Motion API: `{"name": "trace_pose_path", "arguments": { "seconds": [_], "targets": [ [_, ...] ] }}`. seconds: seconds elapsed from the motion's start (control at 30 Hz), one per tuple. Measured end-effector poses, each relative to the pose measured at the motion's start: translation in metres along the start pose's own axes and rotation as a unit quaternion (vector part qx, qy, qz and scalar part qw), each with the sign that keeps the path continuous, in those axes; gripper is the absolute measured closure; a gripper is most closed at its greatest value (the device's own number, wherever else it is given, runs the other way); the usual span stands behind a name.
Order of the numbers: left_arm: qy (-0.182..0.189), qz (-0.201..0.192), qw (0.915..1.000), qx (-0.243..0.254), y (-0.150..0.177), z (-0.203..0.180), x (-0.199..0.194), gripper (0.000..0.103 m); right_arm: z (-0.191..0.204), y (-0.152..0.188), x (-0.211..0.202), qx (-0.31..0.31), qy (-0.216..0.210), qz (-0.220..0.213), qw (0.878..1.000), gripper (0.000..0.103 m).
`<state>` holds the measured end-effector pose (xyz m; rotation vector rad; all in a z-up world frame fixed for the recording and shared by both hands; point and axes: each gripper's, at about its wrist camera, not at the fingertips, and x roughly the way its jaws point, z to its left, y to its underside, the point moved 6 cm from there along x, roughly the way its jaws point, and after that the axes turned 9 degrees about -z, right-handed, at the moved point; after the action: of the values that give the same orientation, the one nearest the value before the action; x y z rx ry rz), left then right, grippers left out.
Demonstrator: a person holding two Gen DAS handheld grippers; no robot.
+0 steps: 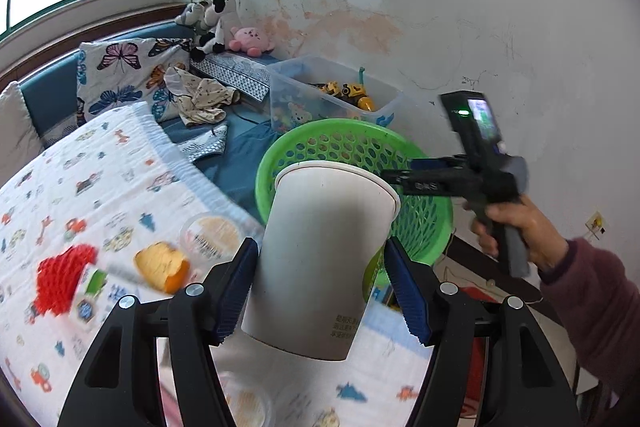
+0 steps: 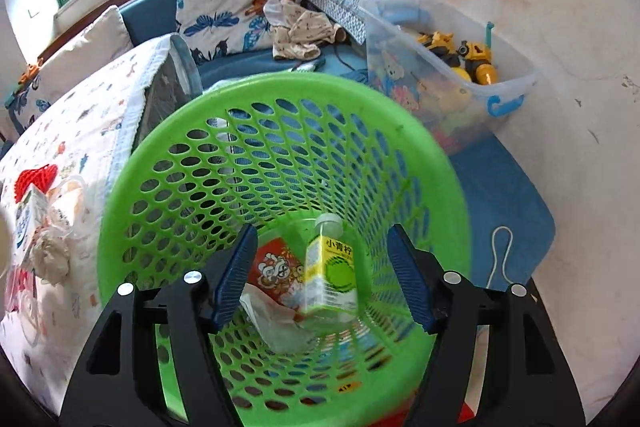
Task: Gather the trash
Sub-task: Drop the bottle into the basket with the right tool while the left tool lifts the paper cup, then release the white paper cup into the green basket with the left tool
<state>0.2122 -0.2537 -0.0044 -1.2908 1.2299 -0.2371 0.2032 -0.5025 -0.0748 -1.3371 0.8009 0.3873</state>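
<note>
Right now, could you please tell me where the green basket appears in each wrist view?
Left wrist view: the green basket sits centre-right, behind the white paper cup.
Right wrist view: it fills the centre and bottom, seen from above, with a bottle inside.
Shared landmark: the clear toy bin against the wall.

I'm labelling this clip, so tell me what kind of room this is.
Most likely a child's bedroom or playroom in a home. A bed with a cartoon-print blanket, stuffed animals lined up along the wall under a window, and a clear toy bin all point that way.
</note>
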Motion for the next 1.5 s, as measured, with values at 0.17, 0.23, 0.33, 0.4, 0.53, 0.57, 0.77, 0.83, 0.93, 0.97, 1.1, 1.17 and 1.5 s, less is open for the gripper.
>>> {"name": "trace_pose_path", "arguments": {
  "seconds": [0.17,0.23,0.33,0.4,0.53,0.57,0.77,0.83,0.93,0.97,1.1,1.17,1.5],
  "targets": [
    [0.004,0.017,0.9998,0.0,-0.005,-0.009,0.03,0.04,-0.011,0.003,-0.022,-0.001,0.0,-0.018,1.0,0.027],
    [0.006,0.025,0.9997,0.002,-0.006,-0.014,0.041,0.04,-0.014,0.004,-0.028,0.0,-0.002,-0.023,1.0,0.026],
    [0.002,0.034,0.9994,0.006,-0.009,-0.021,0.058,0.039,-0.016,0.007,-0.034,0.004,-0.008,-0.028,1.0,0.021],
    [0.0,0.04,0.9992,0.001,-0.011,-0.023,0.069,0.039,-0.017,0.011,-0.038,0.004,-0.009,-0.03,0.999,0.019],
    [-0.004,0.052,0.9986,-0.011,-0.01,-0.025,0.088,0.038,-0.015,0.019,-0.04,0.007,-0.018,-0.027,0.999,0.017],
    [-0.004,0.055,0.9984,-0.014,-0.009,-0.026,0.093,0.038,-0.014,0.022,-0.04,0.006,-0.018,-0.026,0.999,0.017],
    [-0.009,0.065,0.9976,-0.024,-0.005,-0.031,0.106,0.027,-0.008,0.03,-0.042,0.002,-0.029,-0.022,0.999,0.017],
    [-0.006,0.061,0.9979,-0.024,-0.005,-0.034,0.105,0.026,-0.006,0.031,-0.044,0.003,-0.03,-0.024,0.999,0.017],
    [-0.011,0.055,0.9982,-0.022,-0.004,-0.033,0.097,0.026,-0.003,0.033,-0.047,0.004,-0.037,-0.025,0.999,0.017],
    [-0.015,0.049,0.9984,-0.022,-0.003,-0.031,0.091,0.026,-0.001,0.033,-0.049,0.003,-0.037,-0.026,0.999,0.017],
    [-0.028,0.032,0.9987,-0.026,0.001,-0.022,0.066,0.026,0.009,0.036,-0.055,0.0,-0.048,-0.029,0.998,0.015],
    [-0.038,0.025,0.9985,-0.03,0.006,-0.016,0.052,0.026,0.018,0.038,-0.058,-0.006,-0.054,-0.03,0.998,0.015],
    [-0.094,-0.013,0.9944,-0.047,0.037,0.019,-0.021,0.026,0.077,0.048,-0.071,-0.038,-0.098,-0.03,0.994,0.013]
  ]
}}
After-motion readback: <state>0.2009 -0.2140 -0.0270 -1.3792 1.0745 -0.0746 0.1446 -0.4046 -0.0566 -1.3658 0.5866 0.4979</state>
